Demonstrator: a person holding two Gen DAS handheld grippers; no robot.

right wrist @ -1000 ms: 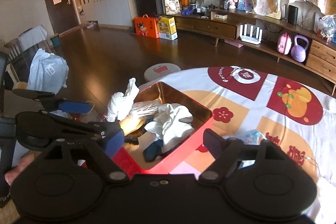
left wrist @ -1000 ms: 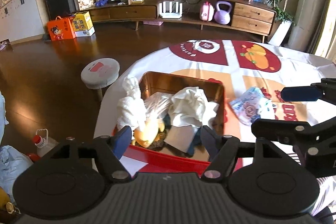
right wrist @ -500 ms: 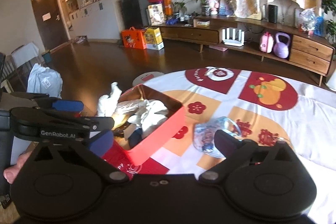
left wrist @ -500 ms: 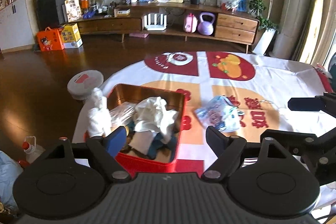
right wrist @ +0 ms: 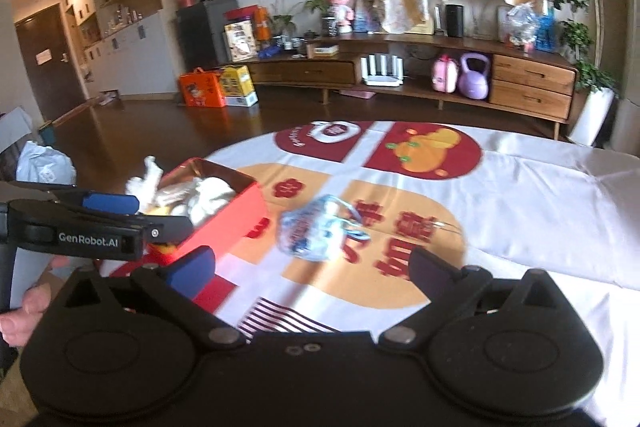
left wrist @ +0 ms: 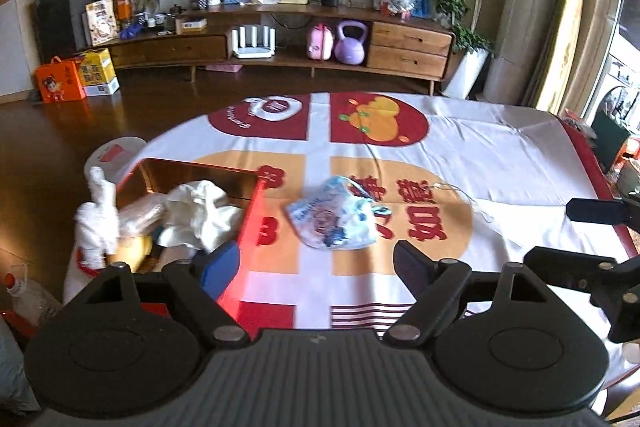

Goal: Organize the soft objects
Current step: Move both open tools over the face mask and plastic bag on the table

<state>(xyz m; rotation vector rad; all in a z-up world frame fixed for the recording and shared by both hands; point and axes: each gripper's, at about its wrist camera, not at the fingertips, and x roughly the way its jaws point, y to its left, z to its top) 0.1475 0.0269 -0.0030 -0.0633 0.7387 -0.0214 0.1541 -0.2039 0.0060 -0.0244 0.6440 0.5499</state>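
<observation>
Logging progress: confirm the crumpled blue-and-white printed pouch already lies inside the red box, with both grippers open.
Wrong: the crumpled blue-and-white printed pouch lies on the tablecloth beside the red box, as the left wrist view shows. Left gripper and right gripper are open.

Left gripper (left wrist: 316,263): fingers spread wide, nothing between them, held level and pointing toward 12 o'clock. Right gripper (right wrist: 314,267): fingers likewise apart and empty. Each appears in the other's view, left at 9 o'clock, right at 3 o'clock. Bare hand (right wrist: 24,311) grips the left handle.
</observation>
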